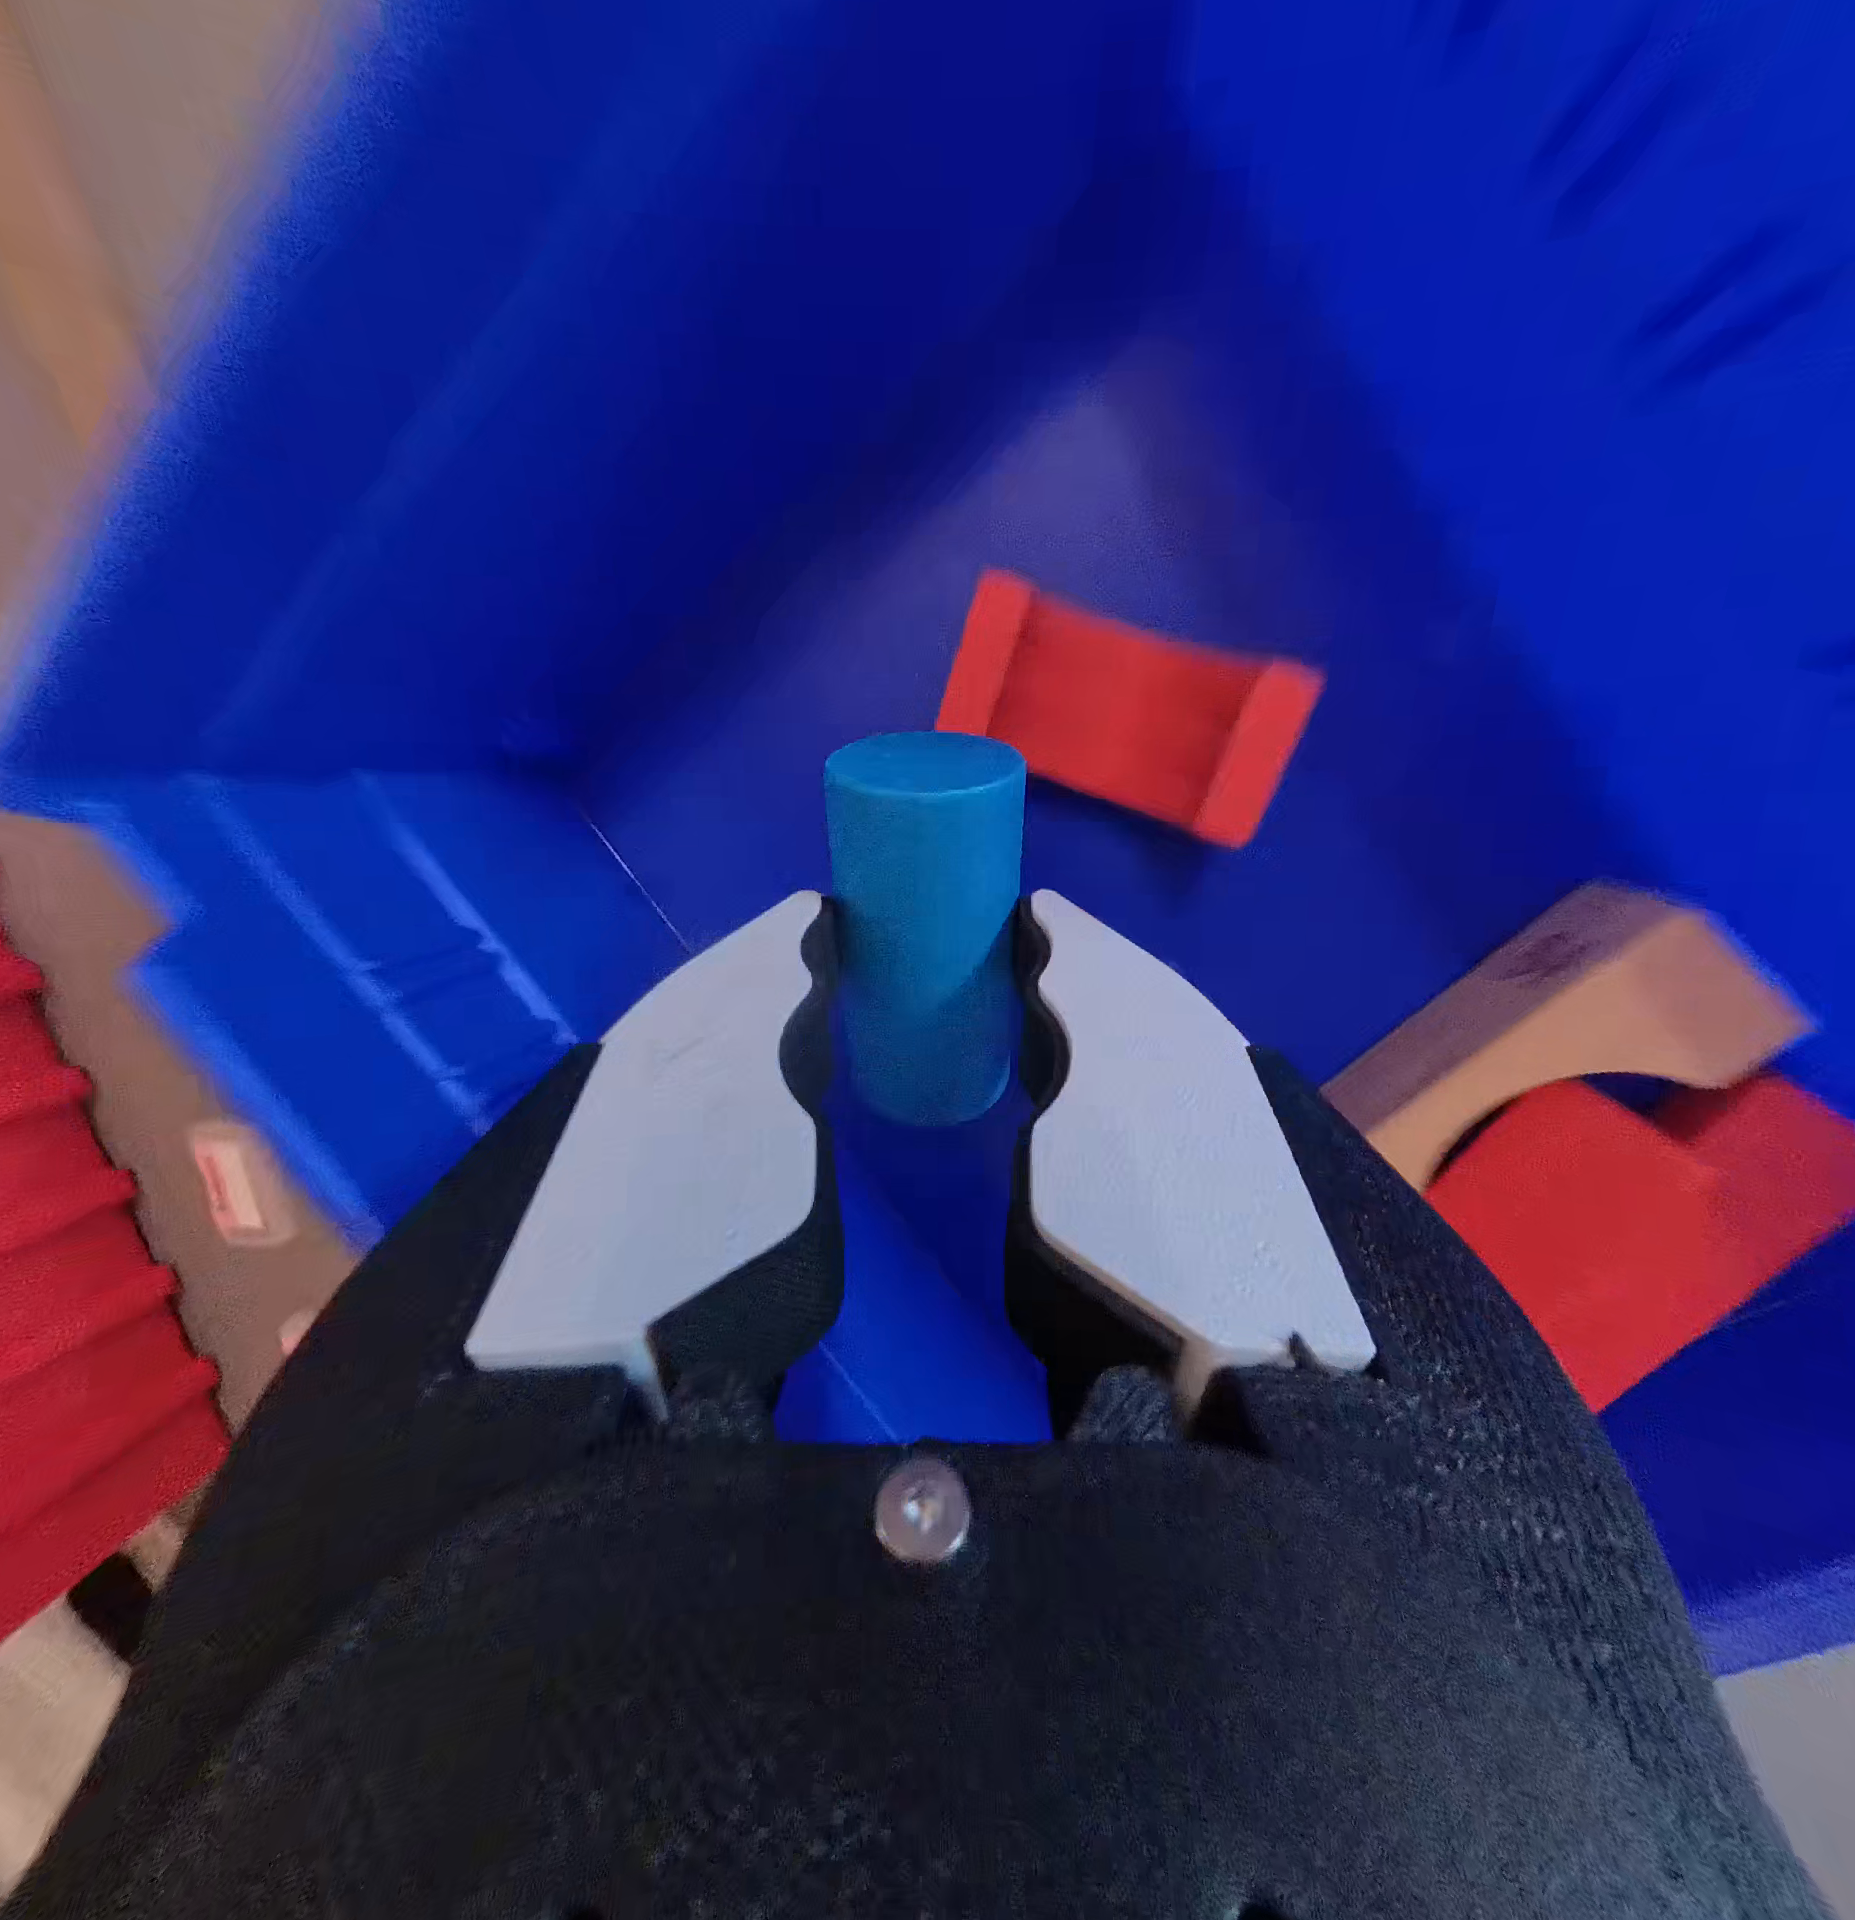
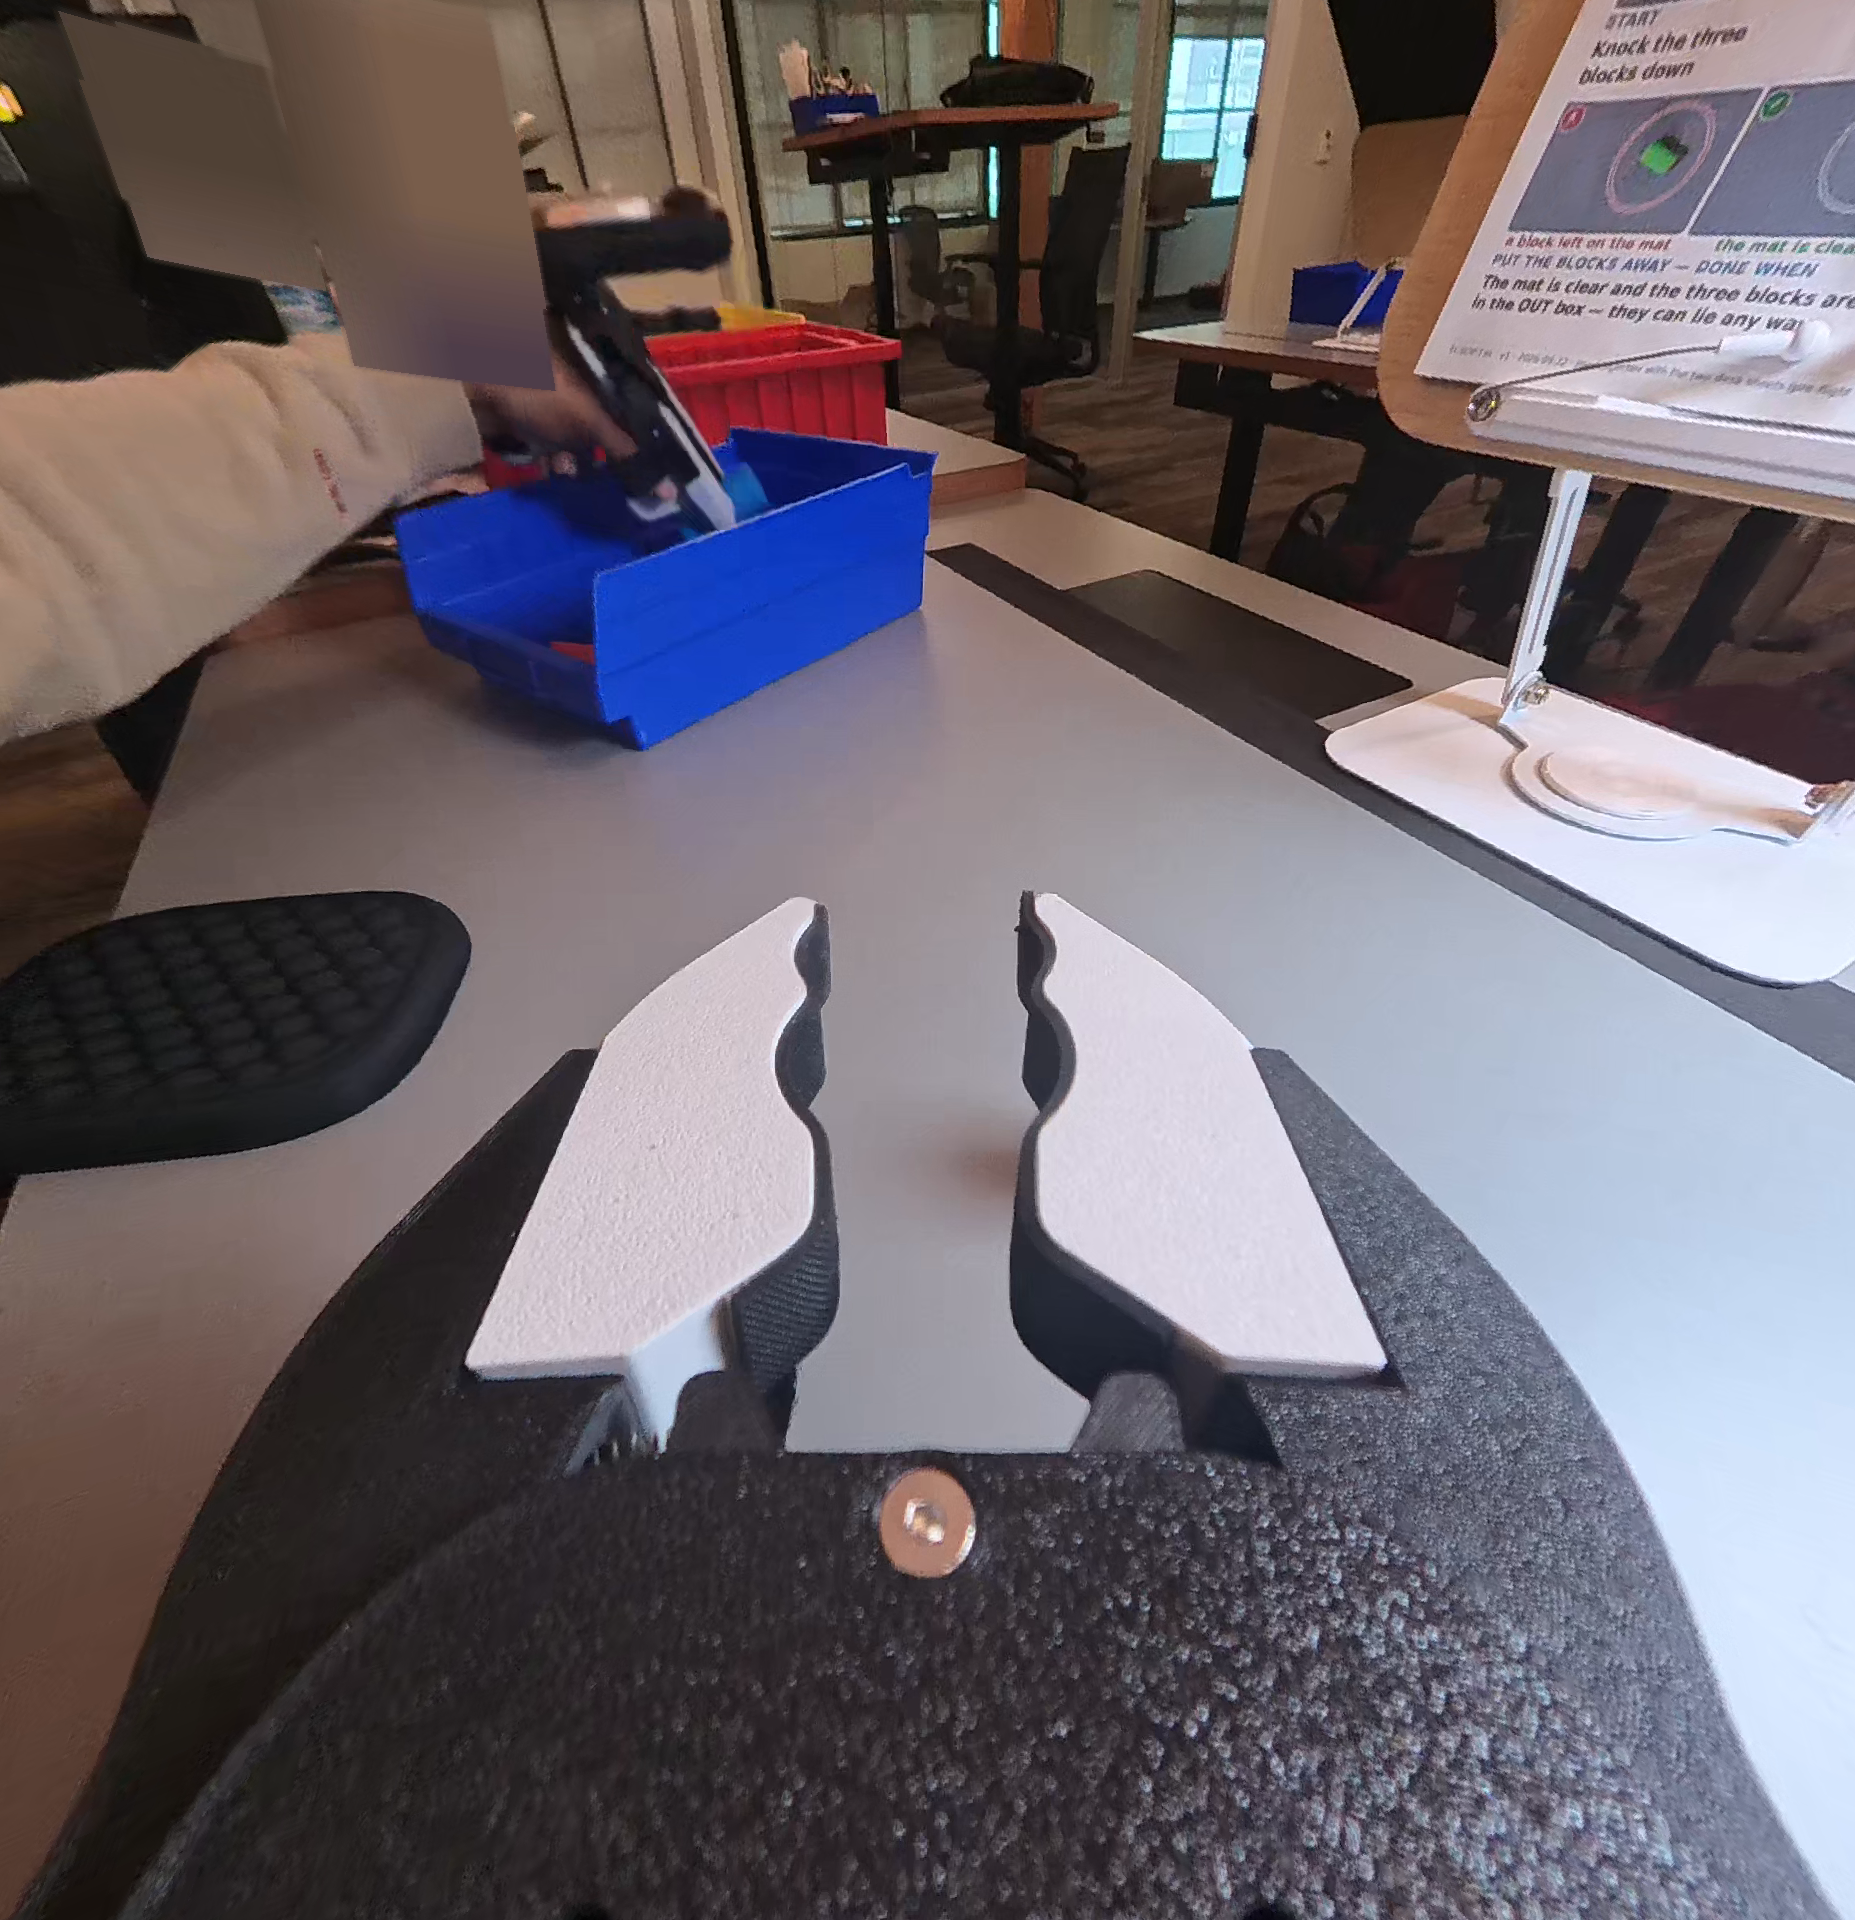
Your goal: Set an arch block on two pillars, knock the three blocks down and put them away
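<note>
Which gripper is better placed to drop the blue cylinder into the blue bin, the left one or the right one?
The left gripper. Its fingers already clamp the blue cylinder above the blue bin. The right gripper is open, empty and far from the bin, over the grey table.

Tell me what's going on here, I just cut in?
The left gripper is shut on a blue cylinder and holds it over the inside of the blue bin. A red arch already lies in the bin, with a wood block and another red block nearer the camera. The right gripper is open and empty, low over the grey mat.
</note>
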`<state>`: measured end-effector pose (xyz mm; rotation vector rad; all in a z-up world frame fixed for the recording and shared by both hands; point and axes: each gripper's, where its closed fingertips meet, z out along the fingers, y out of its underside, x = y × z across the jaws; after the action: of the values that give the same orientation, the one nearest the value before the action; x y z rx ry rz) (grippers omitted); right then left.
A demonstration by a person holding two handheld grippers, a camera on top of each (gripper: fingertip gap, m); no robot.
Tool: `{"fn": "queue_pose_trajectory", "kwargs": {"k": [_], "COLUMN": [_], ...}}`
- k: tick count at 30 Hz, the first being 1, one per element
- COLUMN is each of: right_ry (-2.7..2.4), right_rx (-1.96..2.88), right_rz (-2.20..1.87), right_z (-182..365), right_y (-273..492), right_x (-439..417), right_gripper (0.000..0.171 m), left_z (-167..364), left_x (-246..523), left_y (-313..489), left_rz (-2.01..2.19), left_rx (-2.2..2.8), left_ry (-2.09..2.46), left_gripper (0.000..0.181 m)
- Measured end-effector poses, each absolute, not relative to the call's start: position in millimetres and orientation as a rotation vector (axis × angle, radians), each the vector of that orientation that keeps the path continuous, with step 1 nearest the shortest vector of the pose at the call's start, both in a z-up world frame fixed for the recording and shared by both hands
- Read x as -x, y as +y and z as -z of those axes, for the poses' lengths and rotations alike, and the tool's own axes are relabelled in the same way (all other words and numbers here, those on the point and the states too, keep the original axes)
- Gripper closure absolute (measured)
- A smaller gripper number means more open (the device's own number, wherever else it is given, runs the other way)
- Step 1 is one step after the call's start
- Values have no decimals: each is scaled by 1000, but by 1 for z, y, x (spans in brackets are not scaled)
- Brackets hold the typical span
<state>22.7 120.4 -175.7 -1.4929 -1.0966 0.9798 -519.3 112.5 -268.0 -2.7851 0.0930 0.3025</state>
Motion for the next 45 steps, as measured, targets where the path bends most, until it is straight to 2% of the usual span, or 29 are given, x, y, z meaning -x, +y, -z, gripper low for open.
{"fn": "queue_pose_trajectory", "kwargs": {"k": [1,6,11,14,17,24,30,36,45], "right_ry": [-1092,-1072,-1038,-998,-980,-1040,-1070,-1012,-1093], "right_rx": [1490,1492,1479,1475,1474,1519,1565,1582,1675], "right_rz": [-986,-1010,-949,-899,-820,-770,-732,-741,-760], "right_z": [175,174,174,170,175,199,216,216,223], "right_y": [121,126,127,132,141,142,145,153,152], "right_x": [-23,-19,-21,-26,-32,-25,-16,-20,4], "right_gripper": [136,136,136,136,136,136,136,135,133], "left_z": [245,133,77,90,126,209,247,251,261], "left_x": [512,408,256,185,132,57,37,31,28], "left_y": [120,129,122,130,146,168,177,182,173], "left_rz": [-282,-59,248,411,549,703,721,821,692], "left_rx": [2651,2092,1633,1495,1452,1533,1671,1694,1707], "left_ry": [87,308,520,580,601,759,890,934,1071], "left_gripper": [147,148,148,148,149,149,149,149,148]}}
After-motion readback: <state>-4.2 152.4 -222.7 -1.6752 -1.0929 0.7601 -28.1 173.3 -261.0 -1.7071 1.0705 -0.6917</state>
